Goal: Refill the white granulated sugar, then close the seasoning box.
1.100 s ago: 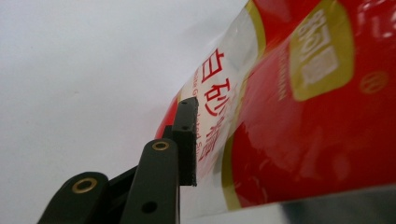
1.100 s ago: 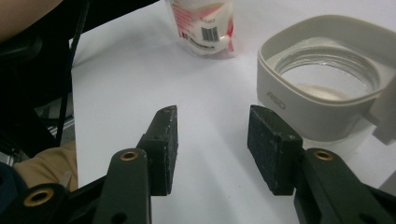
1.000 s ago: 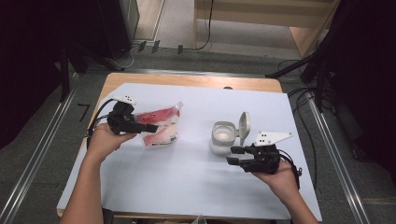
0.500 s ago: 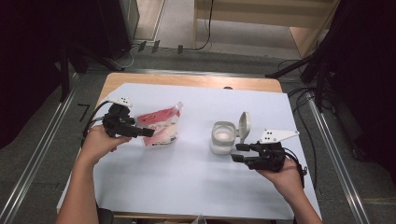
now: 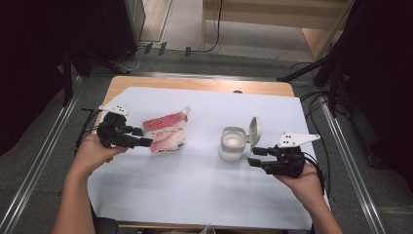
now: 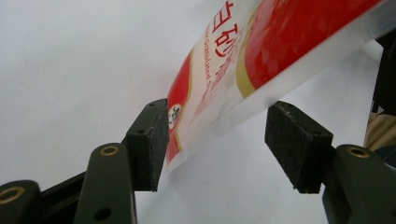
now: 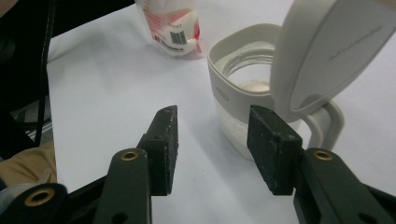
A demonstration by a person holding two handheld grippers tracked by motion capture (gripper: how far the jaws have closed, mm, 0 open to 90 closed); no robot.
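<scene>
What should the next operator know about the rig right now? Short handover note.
Left gripper: jaws have just been opening; edge of the red-and-white plastic sugar pouch lies between them, unclamped.
Right gripper: open, empty, short of the white lidded jar.
Jar stands on the white sheet, flip lid up.
Done: lid opened.
Left, likely: regrip the pouch and pour into the jar.

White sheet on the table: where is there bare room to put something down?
The near half of the white sheet, between the two forearms, is bare, and so is the far strip behind the red pouch and the open-lidded jar. It is crowded around the left gripper at the pouch and the right gripper beside the jar.
</scene>
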